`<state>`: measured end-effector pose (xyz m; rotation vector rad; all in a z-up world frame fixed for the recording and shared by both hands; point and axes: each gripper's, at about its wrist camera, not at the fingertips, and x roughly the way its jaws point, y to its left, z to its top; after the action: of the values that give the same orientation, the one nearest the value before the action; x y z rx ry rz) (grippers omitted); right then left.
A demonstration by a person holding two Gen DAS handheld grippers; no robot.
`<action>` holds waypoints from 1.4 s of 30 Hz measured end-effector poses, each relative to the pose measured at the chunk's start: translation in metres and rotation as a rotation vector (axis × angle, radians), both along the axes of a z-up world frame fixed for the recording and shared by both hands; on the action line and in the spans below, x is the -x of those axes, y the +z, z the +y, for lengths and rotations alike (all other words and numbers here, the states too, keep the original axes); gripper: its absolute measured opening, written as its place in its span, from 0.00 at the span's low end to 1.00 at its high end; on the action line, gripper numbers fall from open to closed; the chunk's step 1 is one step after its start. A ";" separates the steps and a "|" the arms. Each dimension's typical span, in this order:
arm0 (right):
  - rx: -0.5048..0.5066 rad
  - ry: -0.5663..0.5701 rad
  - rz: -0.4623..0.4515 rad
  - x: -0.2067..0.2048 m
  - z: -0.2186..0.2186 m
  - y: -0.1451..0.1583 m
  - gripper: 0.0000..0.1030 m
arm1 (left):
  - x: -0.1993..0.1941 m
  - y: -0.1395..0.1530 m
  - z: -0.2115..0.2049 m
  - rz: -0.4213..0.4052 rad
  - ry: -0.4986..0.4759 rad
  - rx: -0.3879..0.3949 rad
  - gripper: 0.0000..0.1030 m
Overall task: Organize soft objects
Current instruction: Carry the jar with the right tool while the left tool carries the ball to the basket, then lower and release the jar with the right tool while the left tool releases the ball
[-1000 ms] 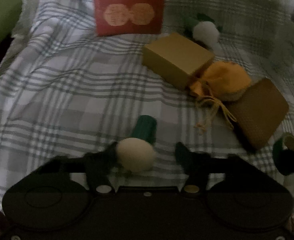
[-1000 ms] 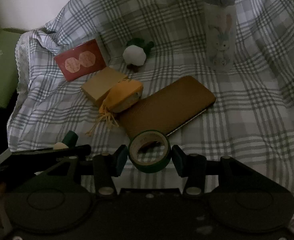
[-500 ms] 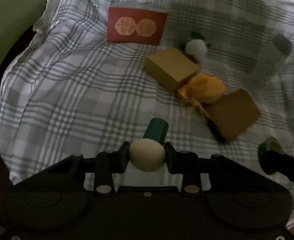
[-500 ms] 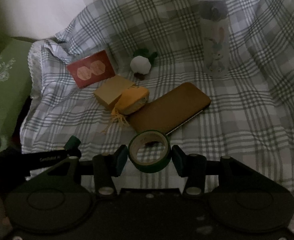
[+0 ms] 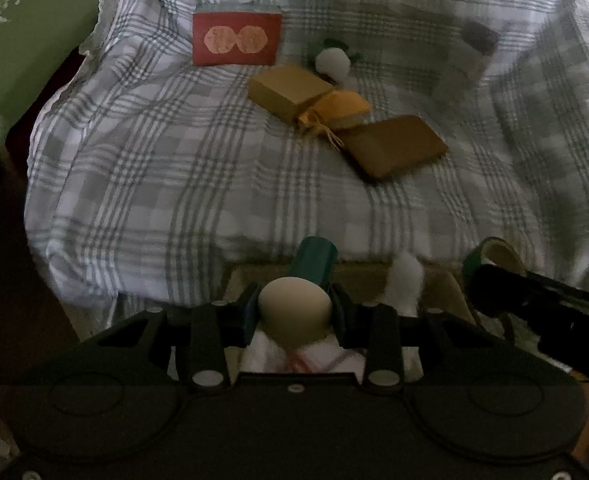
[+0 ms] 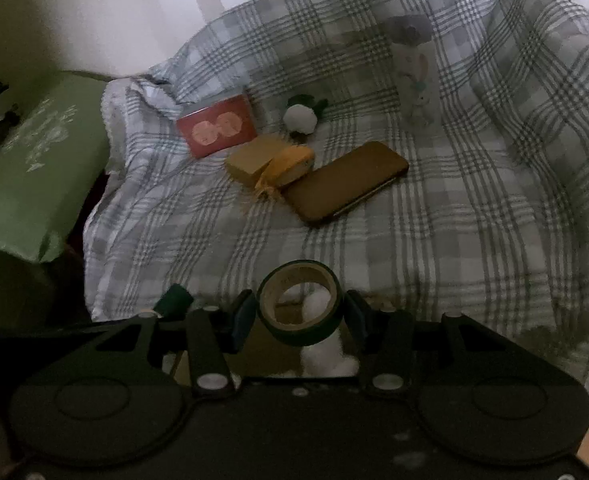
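Cream and dark green sit right at the bottom centre of my left view: the left gripper (image 5: 294,312) is clenched on a mushroom toy (image 5: 295,310), pads pressing its rounded cream cap from both sides while the green stem (image 5: 313,261) sticks out ahead. Just under it I see something white (image 5: 404,280) and a tan surface (image 5: 358,276), too dim to name. At the lower right of that view the right gripper's dark finger carries a tape roll (image 5: 490,258).

In my right view the right gripper (image 6: 299,310) is grasping that tape roll (image 6: 299,306), a green ring with a tan core held upright between its pads at lower centre. Through the ring I catch a white fluffy lump (image 6: 318,304). The mushroom's green tip (image 6: 174,299) peeks in at the lower left.

Beyond both tools spreads the plaid cloth (image 6: 434,232). In the middle of the frame lie a brown flat case (image 6: 346,182), a yellow pouch (image 6: 292,164) touching it, and a tan box (image 6: 250,160) touching the pouch. Behind them stand a red card (image 6: 216,128) and a white pompom (image 6: 300,118) with green leaves. Further back, upper right, a pale bottle (image 6: 414,76) stands upright. A green cushion (image 6: 34,168) fills the left edge.
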<state>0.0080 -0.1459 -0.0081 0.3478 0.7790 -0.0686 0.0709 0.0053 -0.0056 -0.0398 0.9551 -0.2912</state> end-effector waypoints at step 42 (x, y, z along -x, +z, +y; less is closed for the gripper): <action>-0.047 -0.085 0.133 0.080 0.013 -0.017 0.46 | 0.066 -0.024 -0.002 0.001 0.076 -0.064 0.59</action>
<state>-0.0720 -0.1333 -0.0253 0.4241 0.8981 -0.1545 0.0047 0.0030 -0.0291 -0.0170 0.9608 -0.1906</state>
